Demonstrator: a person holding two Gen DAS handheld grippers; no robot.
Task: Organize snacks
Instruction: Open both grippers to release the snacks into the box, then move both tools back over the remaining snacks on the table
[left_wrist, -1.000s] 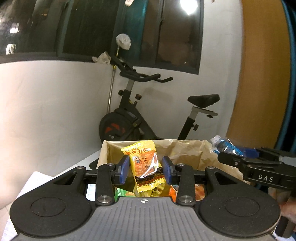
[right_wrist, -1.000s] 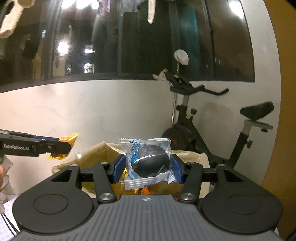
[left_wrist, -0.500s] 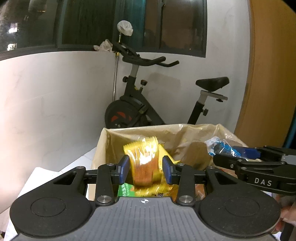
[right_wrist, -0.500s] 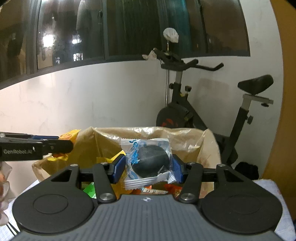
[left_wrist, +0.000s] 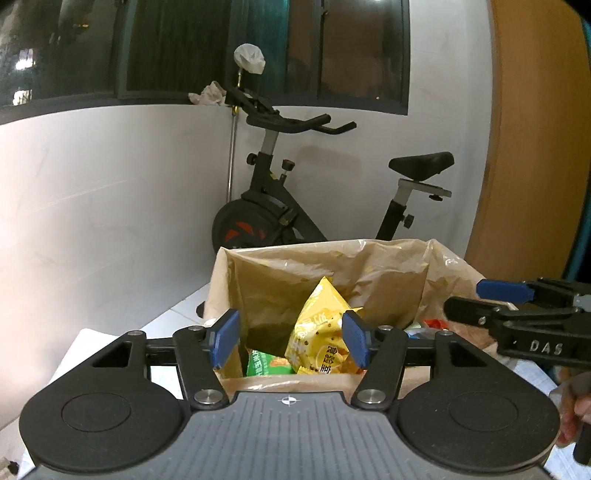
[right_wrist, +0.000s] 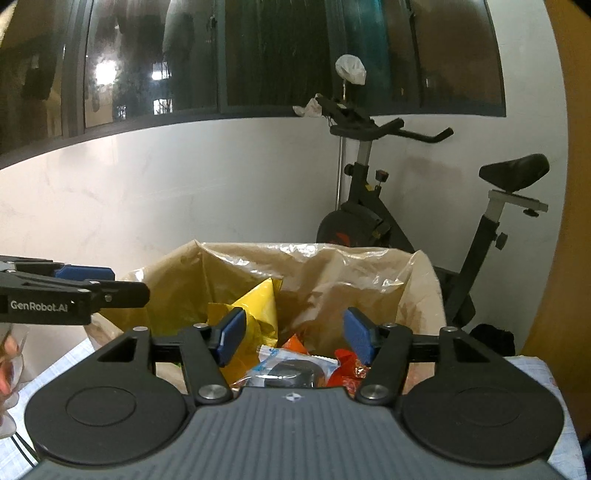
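both jaws spreading over the lined box

the left gripper (left_wrist: 290, 341) points into a box (left_wrist: 391, 273) lined with a brown plastic bag. its jaws are opening, the blue pads apart and pressing on nothing. a yellow pack (left_wrist: 319, 332) shows between the pads but lies down in the box, leaning on the far liner, with a green pack (left_wrist: 267, 365) just left of it at the near edge.

the right gripper (right_wrist: 293, 336) also points into the box, its jaws opening, pads clear of everything. below them, at the near edge, lies a clear pack (right_wrist: 291, 371) with blue print and a dark round snack inside. red and orange packs (right_wrist: 345, 365) lie just right of it, and a yellow wrapper (right_wrist: 258, 306) stands to the left, farther in.

each gripper shows at the edge of the other's view, side by side over the box. an exercise bike (left_wrist: 280, 206) stands beyond, against the white wall.
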